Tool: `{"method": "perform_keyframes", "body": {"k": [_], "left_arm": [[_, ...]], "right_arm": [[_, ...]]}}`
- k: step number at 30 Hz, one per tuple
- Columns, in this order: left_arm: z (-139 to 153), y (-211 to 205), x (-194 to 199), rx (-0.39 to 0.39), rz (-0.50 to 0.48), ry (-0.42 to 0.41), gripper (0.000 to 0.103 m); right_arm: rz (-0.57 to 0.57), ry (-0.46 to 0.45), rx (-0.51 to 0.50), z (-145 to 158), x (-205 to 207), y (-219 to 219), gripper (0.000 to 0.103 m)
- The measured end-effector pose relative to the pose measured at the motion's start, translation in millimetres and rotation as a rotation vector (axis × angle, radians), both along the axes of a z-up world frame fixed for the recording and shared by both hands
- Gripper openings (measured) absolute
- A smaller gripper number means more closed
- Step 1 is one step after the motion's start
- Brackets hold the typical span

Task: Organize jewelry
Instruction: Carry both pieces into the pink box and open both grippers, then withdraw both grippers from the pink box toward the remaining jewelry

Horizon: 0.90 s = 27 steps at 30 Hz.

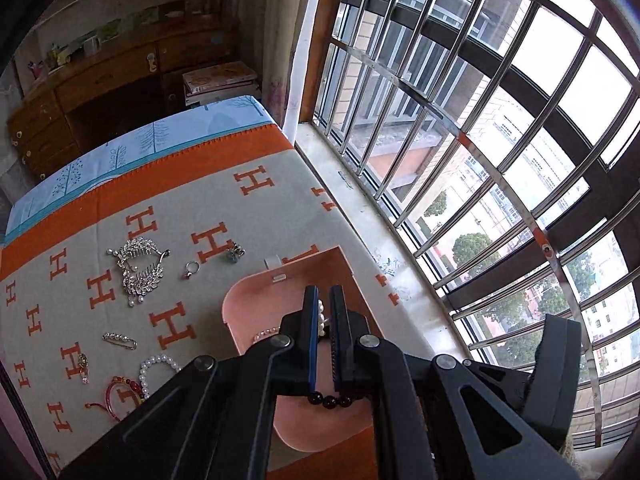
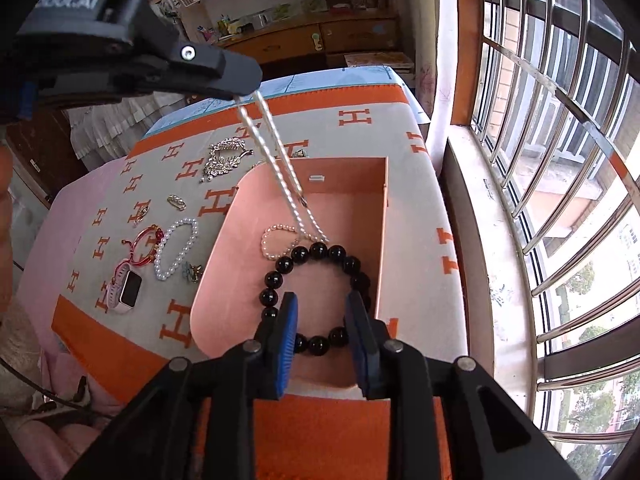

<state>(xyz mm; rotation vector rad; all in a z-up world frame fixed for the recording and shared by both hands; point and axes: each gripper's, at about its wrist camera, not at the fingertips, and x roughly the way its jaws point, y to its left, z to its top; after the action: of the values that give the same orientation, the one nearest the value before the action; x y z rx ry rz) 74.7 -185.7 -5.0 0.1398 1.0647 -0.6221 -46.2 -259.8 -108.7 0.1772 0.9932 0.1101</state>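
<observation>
The left hand-held gripper (image 2: 240, 94) is clamped on a pearl necklace (image 2: 280, 168) over the pink box (image 2: 224, 264); the right hand-held gripper (image 2: 322, 308), jaws apart, straddles the black bracelet (image 2: 320, 252).

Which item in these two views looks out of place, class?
The pearl strand stands out: it hangs taut from the shut left gripper into the pink box, only its lower end reaching the floor beside the black bead bracelet.
</observation>
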Motion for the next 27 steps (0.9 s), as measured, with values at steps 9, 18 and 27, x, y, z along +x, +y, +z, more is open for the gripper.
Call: {"method": "perform_keyframes", "body": {"k": [9, 18, 27], "left_arm": [[-35, 31, -7, 0.075, 0.106, -0.048, 0.067], [-29, 69, -20, 0.088, 0.209, -0.112, 0.08], [-3, 119, -38, 0.126, 0.318, -0.204, 0.09]], "right_arm": [[-0.025, -0.028, 0.028, 2, -4, -3, 0.036], [-0.031, -0.04, 0.017, 6, -4, 4, 0.037], [-0.027, -0.081, 0.002, 18, -7, 15, 0.037]]}}
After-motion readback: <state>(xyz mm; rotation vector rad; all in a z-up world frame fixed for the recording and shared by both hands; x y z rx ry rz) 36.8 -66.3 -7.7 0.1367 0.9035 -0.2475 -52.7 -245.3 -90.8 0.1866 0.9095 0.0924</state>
